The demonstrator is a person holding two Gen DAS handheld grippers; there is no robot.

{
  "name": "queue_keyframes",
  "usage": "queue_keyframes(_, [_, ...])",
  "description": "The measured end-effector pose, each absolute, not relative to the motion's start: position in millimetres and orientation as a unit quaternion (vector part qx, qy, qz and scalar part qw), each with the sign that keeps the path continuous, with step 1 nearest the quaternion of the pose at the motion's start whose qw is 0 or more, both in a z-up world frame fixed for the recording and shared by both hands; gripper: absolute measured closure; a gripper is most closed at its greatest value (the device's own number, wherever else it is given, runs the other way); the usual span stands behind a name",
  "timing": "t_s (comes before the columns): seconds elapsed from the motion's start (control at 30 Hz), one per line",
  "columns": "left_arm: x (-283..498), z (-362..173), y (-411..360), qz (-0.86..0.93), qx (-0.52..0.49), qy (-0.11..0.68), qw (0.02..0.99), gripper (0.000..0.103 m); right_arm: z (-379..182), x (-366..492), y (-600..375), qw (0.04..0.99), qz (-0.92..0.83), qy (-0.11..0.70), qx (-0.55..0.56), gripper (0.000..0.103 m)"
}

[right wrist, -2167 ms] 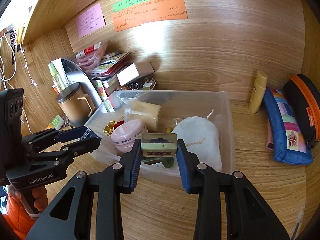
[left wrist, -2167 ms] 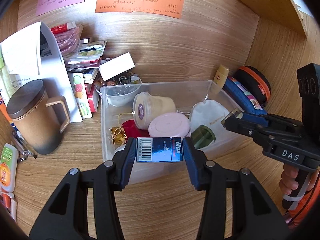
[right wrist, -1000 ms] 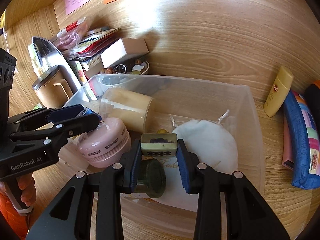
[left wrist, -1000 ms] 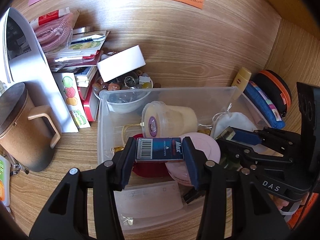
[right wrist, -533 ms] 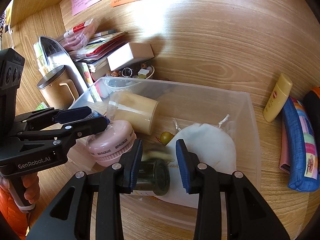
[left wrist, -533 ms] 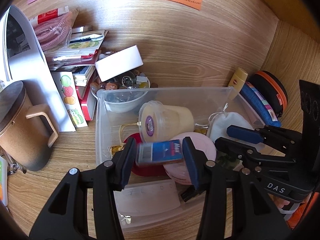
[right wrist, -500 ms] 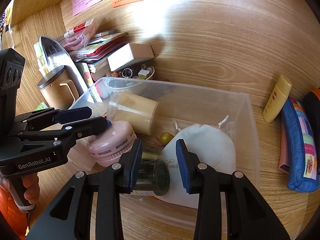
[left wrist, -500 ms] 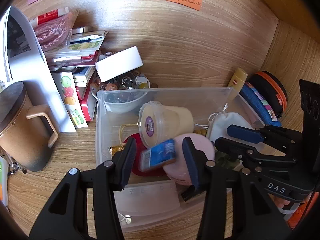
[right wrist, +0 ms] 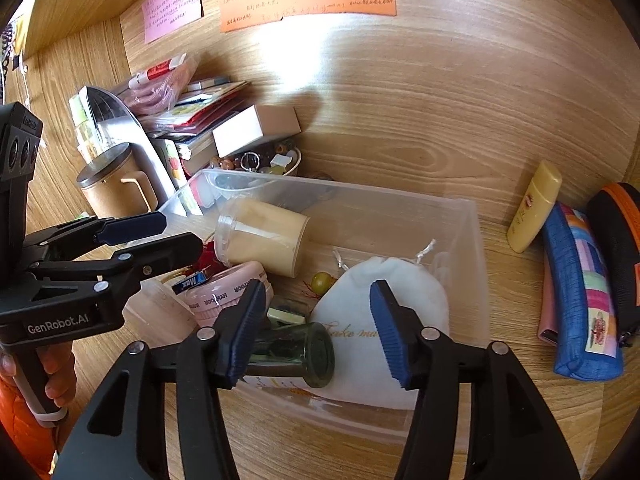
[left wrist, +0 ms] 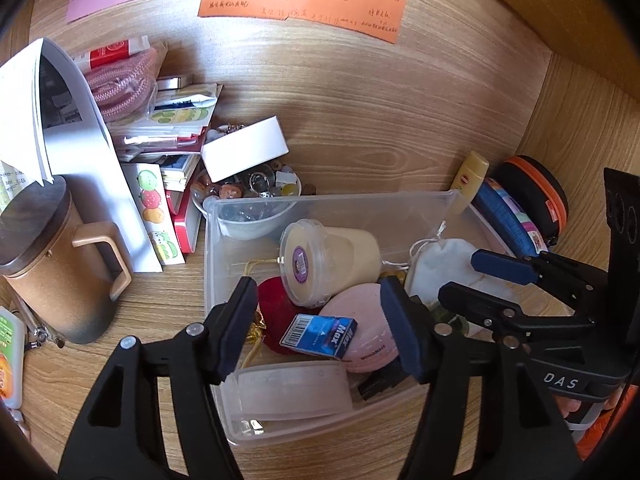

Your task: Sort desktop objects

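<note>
Having let go, your left gripper (left wrist: 320,328) holds its fingers apart; the blue Max box (left wrist: 319,336) it clamped a second ago now lies below them in the clear bin (left wrist: 328,204), against the pink case (left wrist: 370,328). Your right gripper (right wrist: 318,328) has spread too, its small green box (right wrist: 285,316) dropped beside the dark jar (right wrist: 296,354).

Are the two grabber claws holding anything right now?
No, both are open and hold nothing. The left gripper hangs over the blue box, which lies loose in the clear bin. The right gripper is empty too.
</note>
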State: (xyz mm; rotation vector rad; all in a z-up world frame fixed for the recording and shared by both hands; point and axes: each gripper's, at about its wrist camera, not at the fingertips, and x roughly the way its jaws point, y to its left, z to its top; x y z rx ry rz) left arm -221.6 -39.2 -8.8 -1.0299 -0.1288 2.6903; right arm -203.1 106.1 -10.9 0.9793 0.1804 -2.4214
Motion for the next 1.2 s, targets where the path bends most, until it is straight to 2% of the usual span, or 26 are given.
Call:
queue_keyframes(0.07, [-217.6,-6.1,-39.0,0.927,-0.351,-0.042,0.124,0.033,-7.8,-199.8,108.8,0.260,-0.894,0.061,0.359,0.040])
queue_keyframes(0.13, [-213.3,-3.8,-39.6,0.930,-0.345,-0.040,0.118,0.024,-4.1,-195.1,110.5,0.260,-0.897,0.059,0.354,0.036])
queue_keyframes(0.23, [-207.3,-0.8,-43.1,0.933,-0.342,-0.039,0.105,0.019,0.5,-186.4,112.1,0.251,-0.903,0.066,0.343,0.030])
queue_keyframes(0.33, [-201.0,1.8,-48.1,0.935,-0.339,-0.042,0.089,0.017,4.0,-178.4,115.0,0.245,-0.907,0.066,0.336,0.019])
queue_keyframes(0.43, [-193.5,5.6,-52.7,0.938,-0.335,-0.041,0.078,0.012,7.8,-169.6,117.3,0.241,-0.910,0.065,0.331,0.017])
queue_keyframes(0.63, [-169.1,14.0,-52.9,0.945,-0.314,-0.031,0.083,0.006,13.0,-149.2,123.2,0.223,-0.920,0.066,0.316,0.000])
queue_keyframes(1.2, [-100.6,21.1,-45.8,0.958,-0.277,-0.003,0.073,0.003,18.0,-92.5,152.7,0.177,-0.935,0.042,0.304,0.000])
